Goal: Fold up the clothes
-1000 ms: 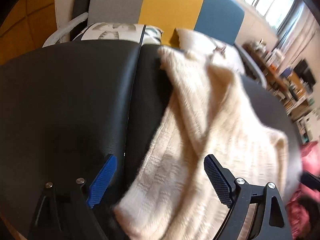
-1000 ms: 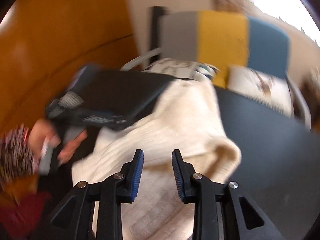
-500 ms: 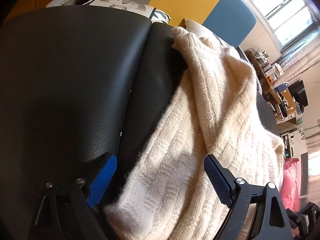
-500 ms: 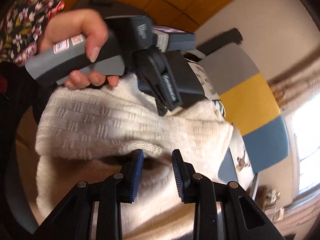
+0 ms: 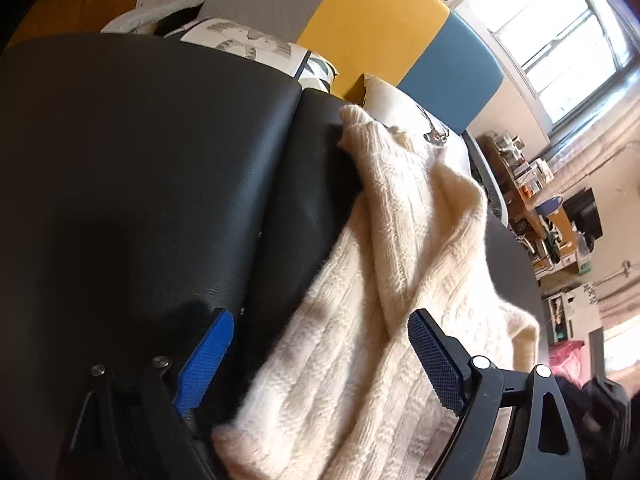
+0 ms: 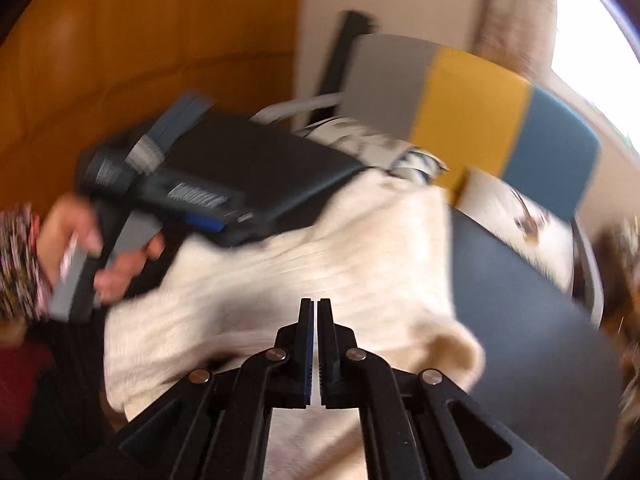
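A cream knitted sweater (image 5: 404,280) is lying rumpled across the black padded surface (image 5: 140,168) and spilling toward the dark round desk (image 6: 532,320), and the person seems to be in the middle of gathering it for a fold. Behind it, a chair with grey, yellow and blue panels (image 5: 372,20) is holding two printed cushions (image 5: 248,42), close enough to the far edge of the sweater to be crowding any flattening there. The left gripper (image 5: 320,352) is hovering low over the near hem with its jaws spread wide and gripping nothing. The right gripper (image 6: 315,344) is sitting over the cloth with its jaws pressed almost together; the view is blurred, and I cannot tell whether they are pinching knit. The next move probably calls for the left jaws closing on the hem, then both lifting one side over the other; the bunched ridge down the middle is likely standing in the way of a flat fold
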Action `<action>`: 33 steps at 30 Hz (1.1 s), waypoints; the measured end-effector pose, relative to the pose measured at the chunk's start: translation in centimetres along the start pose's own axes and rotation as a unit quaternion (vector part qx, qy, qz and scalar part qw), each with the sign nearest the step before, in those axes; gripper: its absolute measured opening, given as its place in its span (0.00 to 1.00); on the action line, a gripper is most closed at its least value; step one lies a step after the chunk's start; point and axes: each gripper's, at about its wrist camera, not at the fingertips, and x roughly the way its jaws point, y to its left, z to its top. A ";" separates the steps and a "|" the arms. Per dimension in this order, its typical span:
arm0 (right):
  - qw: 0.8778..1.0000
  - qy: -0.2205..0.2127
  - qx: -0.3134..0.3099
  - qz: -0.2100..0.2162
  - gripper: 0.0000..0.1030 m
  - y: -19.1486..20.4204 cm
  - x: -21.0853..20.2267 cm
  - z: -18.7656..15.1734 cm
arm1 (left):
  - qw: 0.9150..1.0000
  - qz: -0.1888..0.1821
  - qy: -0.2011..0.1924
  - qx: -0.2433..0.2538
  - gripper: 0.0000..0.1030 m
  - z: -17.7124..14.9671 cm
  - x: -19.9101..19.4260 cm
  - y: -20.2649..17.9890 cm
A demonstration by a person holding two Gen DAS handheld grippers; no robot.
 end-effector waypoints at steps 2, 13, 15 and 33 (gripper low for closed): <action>1.000 0.000 -0.009 -0.008 0.02 -0.8 -0.4 0.1 | 1.000 0.009 0.016 0.012 0.88 -0.5 0.8 -0.5; 0.967 0.149 0.072 0.195 0.29 3.7 3.2 -0.5 | 0.999 0.026 0.014 0.014 0.88 -2.3 2.1 -0.4; 0.960 0.174 0.104 0.192 0.29 3.7 4.4 -0.6 | 0.999 0.033 -0.003 0.019 0.88 -2.6 1.8 -0.5; 0.962 0.020 0.226 0.150 0.06 -5.9 -2.3 0.8 | 0.999 -0.024 -0.013 -0.028 0.88 -1.9 0.8 2.2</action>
